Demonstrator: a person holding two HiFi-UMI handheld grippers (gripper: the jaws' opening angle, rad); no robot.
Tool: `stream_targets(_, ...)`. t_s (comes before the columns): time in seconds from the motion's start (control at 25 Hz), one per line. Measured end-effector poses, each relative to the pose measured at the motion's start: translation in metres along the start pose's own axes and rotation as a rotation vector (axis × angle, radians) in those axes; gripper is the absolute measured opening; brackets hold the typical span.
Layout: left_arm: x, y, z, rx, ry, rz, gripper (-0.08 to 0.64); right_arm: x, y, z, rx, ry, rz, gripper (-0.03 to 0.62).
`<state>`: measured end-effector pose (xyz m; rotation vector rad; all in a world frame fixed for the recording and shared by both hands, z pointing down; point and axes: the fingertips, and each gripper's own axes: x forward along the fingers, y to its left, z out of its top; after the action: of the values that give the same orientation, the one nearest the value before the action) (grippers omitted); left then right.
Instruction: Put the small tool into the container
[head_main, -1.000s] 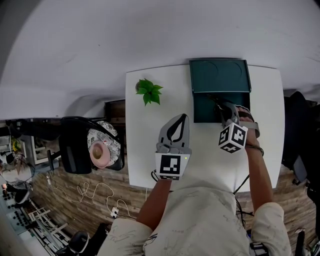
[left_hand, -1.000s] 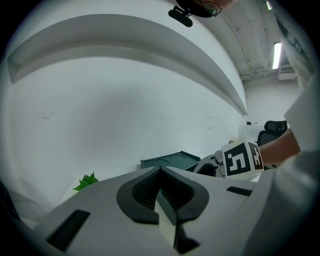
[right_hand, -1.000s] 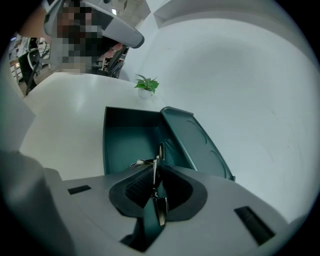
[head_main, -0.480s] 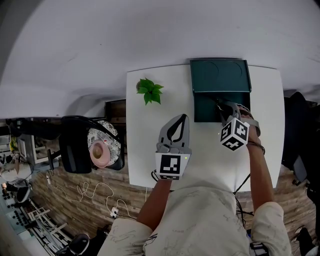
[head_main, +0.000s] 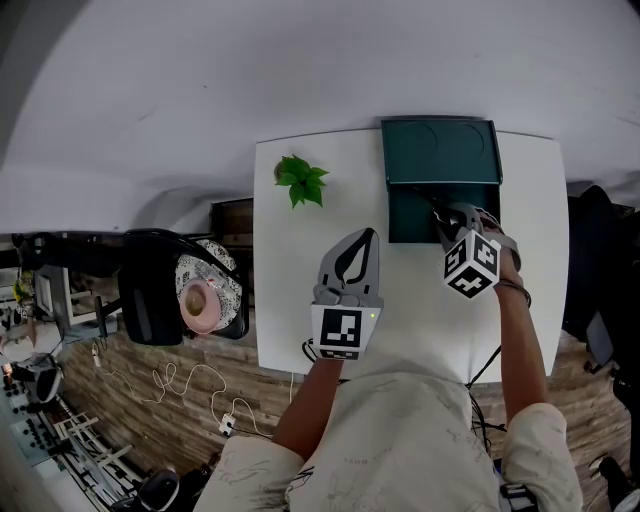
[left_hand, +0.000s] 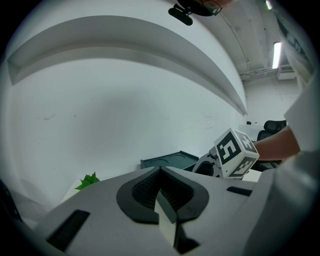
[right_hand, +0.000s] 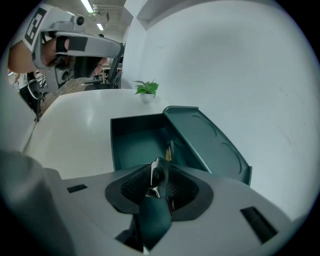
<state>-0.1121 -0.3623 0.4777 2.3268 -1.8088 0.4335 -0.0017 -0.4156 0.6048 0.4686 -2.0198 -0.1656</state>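
A dark green container (head_main: 412, 222) with its lid (head_main: 440, 150) swung back stands at the table's far right. My right gripper (head_main: 441, 214) hangs over the near right part of the box. Its jaws are opening, and the small tool (right_hand: 157, 176), metal-headed with a teal handle (right_hand: 153, 220), still stands between them. In the right gripper view the container (right_hand: 137, 145) lies just beyond the right gripper (right_hand: 160, 172), with a thin yellowish object (right_hand: 169, 150) inside near the lid hinge. My left gripper (head_main: 365, 236) rests shut and empty at the table's middle, also seen as the left gripper (left_hand: 160, 172).
A small potted plant (head_main: 300, 182) stands on the white table (head_main: 300, 300) at the far left. Left of the table are a black chair (head_main: 148, 290) and a pink cup (head_main: 200, 305) on a patterned plate. Cables lie on the floor below.
The right gripper has shifted slightly right and turned over the container. The left gripper has stayed put.
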Motion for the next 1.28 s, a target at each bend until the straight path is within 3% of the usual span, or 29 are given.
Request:
stream_targets(0.48,-0.011,-0.007,0.003,0.002,-0.012,0.004,0.006,-0.012,0.005,0.001,0.041,-0.023,0.01,0.126)
stream_targets(1.28,-0.042,-0.015,0.003,0.005,-0.032,0.011,0.006,-0.045,0.018,-0.001,0.109,-0.059,-0.053,0.126)
